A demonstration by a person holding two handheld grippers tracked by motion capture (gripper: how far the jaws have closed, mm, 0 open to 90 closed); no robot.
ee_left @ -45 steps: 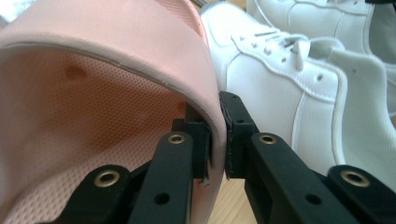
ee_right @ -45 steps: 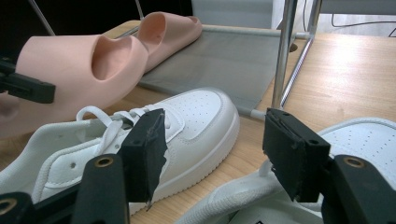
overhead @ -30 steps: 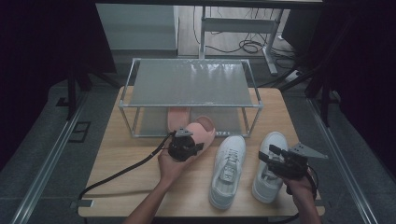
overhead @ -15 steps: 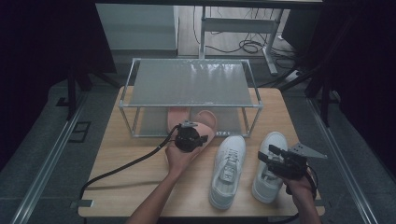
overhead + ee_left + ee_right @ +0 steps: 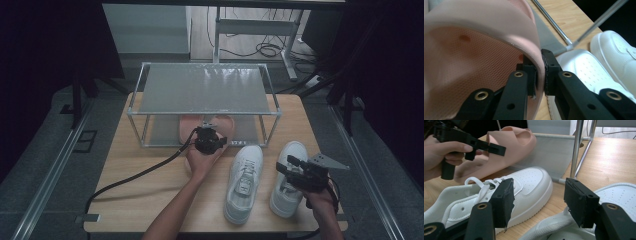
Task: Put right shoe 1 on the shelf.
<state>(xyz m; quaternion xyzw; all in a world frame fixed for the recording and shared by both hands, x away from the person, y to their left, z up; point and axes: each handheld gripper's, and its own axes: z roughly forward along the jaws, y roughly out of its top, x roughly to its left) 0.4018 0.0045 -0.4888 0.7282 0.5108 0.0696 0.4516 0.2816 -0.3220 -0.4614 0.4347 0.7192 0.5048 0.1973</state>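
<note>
Left gripper (image 5: 539, 75): jaws nearly closed, pinching the side strap of a pink slipper (image 5: 474, 55). The slipper lies at the front edge of the rack's lower shelf (image 5: 160, 131), beside a second pink slipper (image 5: 187, 125).

Right gripper (image 5: 539, 202): jaws wide apart, nothing held, poised over two white sneakers (image 5: 243, 181) on the table (image 5: 130, 190).

Step judged: shelving the slipper. Next move calls for sliding it fully under the top shelf, then letting go.

No brand or writing legible.
</note>
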